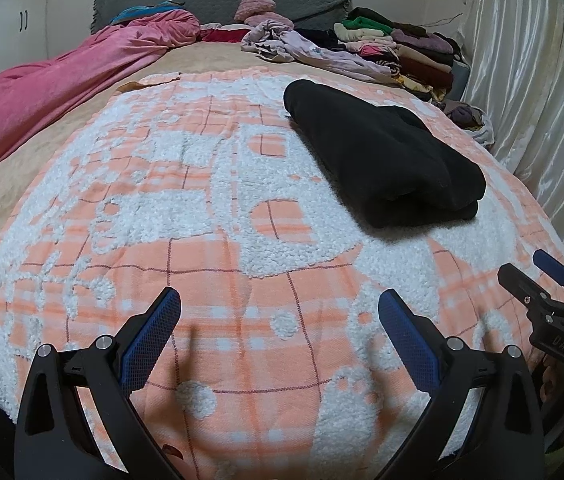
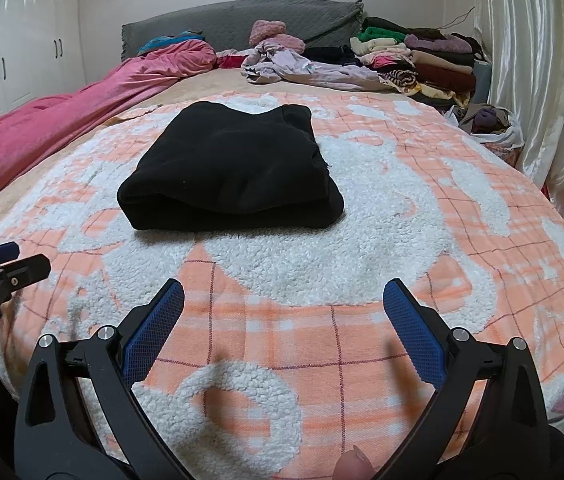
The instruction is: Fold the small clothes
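A black garment (image 1: 382,156) (image 2: 233,168) lies folded into a thick bundle on the orange-and-white blanket (image 1: 185,216) (image 2: 362,248). My left gripper (image 1: 279,312) is open over bare blanket, nearer than the bundle and to its left, holding nothing. My right gripper (image 2: 284,304) is open too, empty, hovering just in front of the bundle's near edge. Each gripper appears at the edge of the other's view: the right gripper (image 1: 538,276) at far right, the left gripper (image 2: 9,264) at far left.
A pink duvet (image 1: 53,88) (image 2: 81,108) runs along the bed's left side. Loose lilac clothes (image 1: 306,50) (image 2: 302,66) and a stack of folded clothes (image 1: 410,48) (image 2: 426,60) sit by the grey headboard (image 1: 221,0). A shiny curtain (image 2: 542,80) lines the right; white wardrobes (image 2: 21,48) stand left.
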`<move>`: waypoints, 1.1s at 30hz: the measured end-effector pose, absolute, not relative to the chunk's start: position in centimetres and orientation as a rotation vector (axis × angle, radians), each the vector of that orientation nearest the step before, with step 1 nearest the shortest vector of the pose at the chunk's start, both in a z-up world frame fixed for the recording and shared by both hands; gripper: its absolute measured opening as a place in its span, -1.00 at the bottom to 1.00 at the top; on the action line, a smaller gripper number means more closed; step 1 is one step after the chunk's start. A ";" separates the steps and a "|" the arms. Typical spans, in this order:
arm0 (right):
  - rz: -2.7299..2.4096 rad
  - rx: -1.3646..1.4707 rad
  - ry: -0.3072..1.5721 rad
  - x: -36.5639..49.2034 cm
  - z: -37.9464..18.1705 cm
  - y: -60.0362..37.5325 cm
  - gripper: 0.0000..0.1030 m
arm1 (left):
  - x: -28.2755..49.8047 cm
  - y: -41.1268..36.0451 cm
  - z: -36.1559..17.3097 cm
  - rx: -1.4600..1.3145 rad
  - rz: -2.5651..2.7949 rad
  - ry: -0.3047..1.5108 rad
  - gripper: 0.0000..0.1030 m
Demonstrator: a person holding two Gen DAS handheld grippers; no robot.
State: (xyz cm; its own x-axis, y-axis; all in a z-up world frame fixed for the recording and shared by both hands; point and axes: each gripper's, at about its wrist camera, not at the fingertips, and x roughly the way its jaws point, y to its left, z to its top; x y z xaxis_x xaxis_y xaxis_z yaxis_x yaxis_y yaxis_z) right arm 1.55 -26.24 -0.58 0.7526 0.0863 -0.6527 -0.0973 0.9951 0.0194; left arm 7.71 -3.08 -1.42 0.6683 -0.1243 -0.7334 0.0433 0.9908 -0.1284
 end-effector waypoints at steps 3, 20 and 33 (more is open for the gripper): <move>0.100 -0.017 0.713 1.5 -0.6 -26.2 0.82 | 7.7 -3.1 -1.4 -0.094 -0.090 0.832 0.91; 0.100 -0.016 0.712 1.6 -0.6 -26.1 0.82 | 7.7 -3.1 -1.2 -0.082 -0.080 0.832 0.91; 0.096 -0.019 0.712 1.6 -0.6 -26.1 0.82 | 7.7 -3.0 -1.2 -0.091 -0.083 0.839 0.91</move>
